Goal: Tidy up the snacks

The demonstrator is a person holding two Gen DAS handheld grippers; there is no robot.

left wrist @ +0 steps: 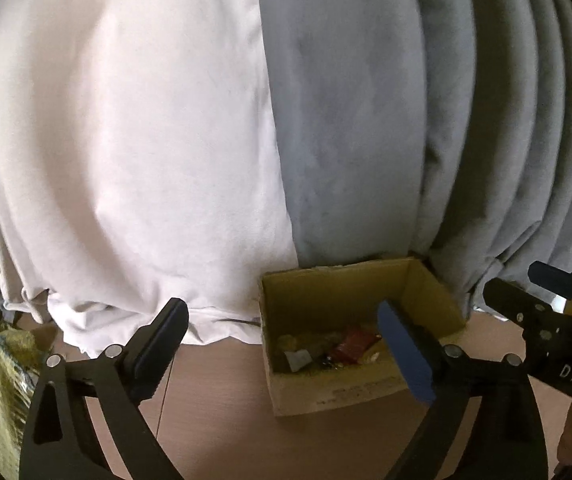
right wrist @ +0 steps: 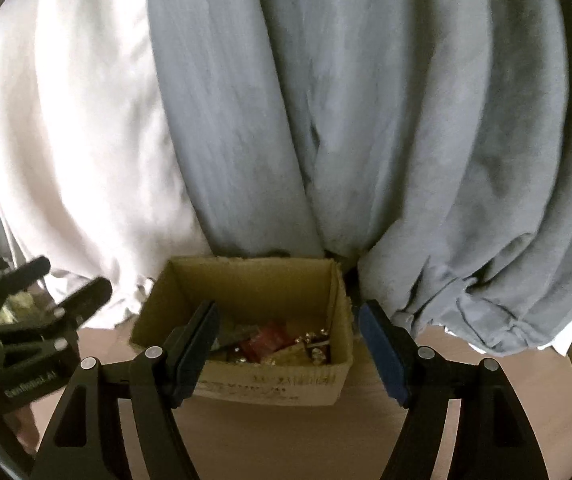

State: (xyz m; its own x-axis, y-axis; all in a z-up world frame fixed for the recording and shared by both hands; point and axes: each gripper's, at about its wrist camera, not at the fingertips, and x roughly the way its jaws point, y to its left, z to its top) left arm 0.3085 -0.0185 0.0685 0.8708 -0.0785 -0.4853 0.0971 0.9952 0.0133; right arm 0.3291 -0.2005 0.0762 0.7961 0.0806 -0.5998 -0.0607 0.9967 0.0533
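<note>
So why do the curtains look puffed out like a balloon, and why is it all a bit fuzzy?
Left wrist view: the fisheye lens bows the white curtain and grey curtain outward, with dark corners; folds look softly smeared. Right wrist view: same bulge, the grey curtain streaked with blur, and the snacks in the cardboard box dim and hard to make out.

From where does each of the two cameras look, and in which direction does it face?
Left wrist: sits on the left gripper, looks forward and down at the cardboard box before the curtains; its own open fingers show, the right gripper at right.
Right wrist: sits on the right gripper, looks at the box; own open fingers, left gripper at left.
Shared: box, snacks, curtains, floor.
</note>
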